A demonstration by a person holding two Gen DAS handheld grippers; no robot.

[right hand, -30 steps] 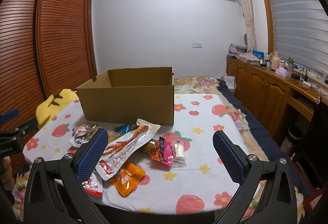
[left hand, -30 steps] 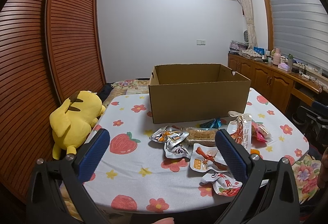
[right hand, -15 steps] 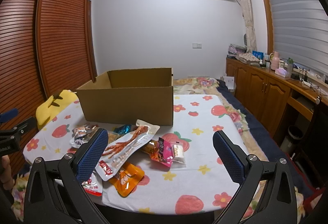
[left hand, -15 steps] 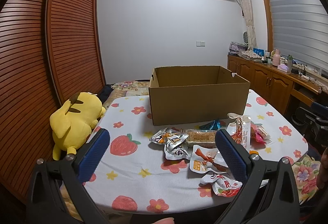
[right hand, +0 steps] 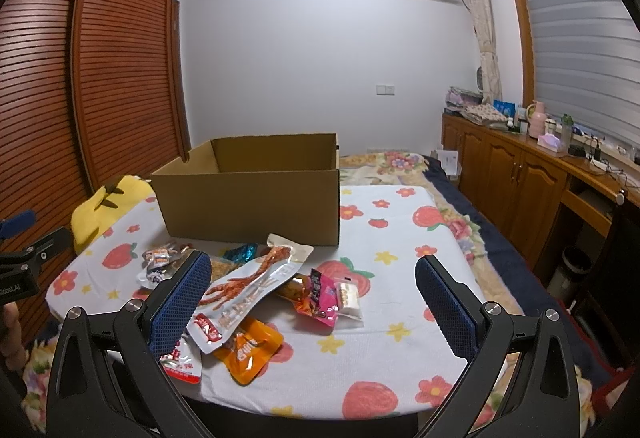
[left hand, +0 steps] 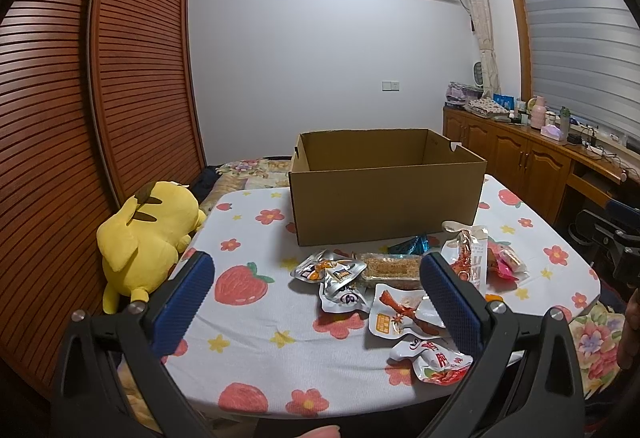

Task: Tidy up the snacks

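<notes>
While both claws hang wide apart above the near edge of the table (left hand: pixel 256 342), nothing is gripped on either side. Left gripper (left hand: pixel 316 302) hovers with its blue pads spread, one over a strawberry print, the other over the snack pile. Right gripper (right hand: pixel 312 302) is just as wide, jaws parted and holding nothing, its left pad above the edge of the pile.

And there's the pile, all on the flowered cloth in front of the cardboard box (left hand: pixel 384 193), which stands open-topped near the middle of the table. Silver packets (left hand: pixel 332 272) lie nearest the box on the left, a clear tray of crumbly bars (left hand: pixel 390 270) just beside them, a blue wrapper (left hand: pixel 410 246) close to the box wall. From the right wrist view, a long chicken-foot pack (right hand: pixel 250 290) lies on top of the heap, an orange pouch (right hand: pixel 248 352) under its near end, a pink packet (right hand: pixel 320 296) touching a small white sweet (right hand: pixel 349 298).

Off the table's left side, a yellow plush toy (left hand: pixel 148 234) leans by the wooden slatted doors (left hand: pixel 140 77).
</notes>
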